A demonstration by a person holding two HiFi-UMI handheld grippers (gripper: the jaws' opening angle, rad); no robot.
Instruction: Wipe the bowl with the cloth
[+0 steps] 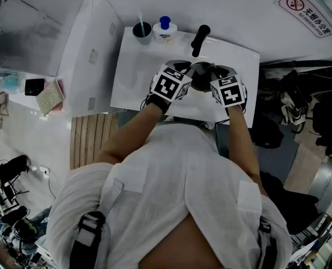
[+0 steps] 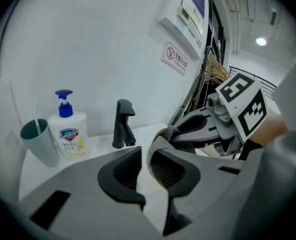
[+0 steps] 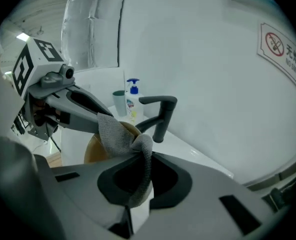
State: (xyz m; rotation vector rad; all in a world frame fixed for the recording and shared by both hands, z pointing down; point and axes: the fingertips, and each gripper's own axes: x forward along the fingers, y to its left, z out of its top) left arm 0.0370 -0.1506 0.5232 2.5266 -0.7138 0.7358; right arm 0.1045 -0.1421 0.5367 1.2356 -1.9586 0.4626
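Observation:
Both grippers meet above the white sink [image 1: 138, 77]. A brown bowl [image 3: 95, 151] hangs tilted between them. In the left gripper view its pale rim [image 2: 155, 146] stands between the jaws of my left gripper [image 2: 145, 176]. The rim lies against the right-hand jaw, and a narrow gap shows at the other pad. My right gripper [image 3: 138, 184] is shut on a grey cloth [image 3: 115, 134]. The cloth drapes over the bowl's upper edge. In the head view the bowl [image 1: 202, 76] is mostly hidden by the two marker cubes.
A black faucet [image 1: 199, 38] stands just behind the bowl. At the sink's back left are a soap pump bottle [image 1: 165, 31] and a cup [image 1: 142, 31] with a toothbrush. A white wall lies close behind, and bags [image 1: 306, 105] sit on the floor at right.

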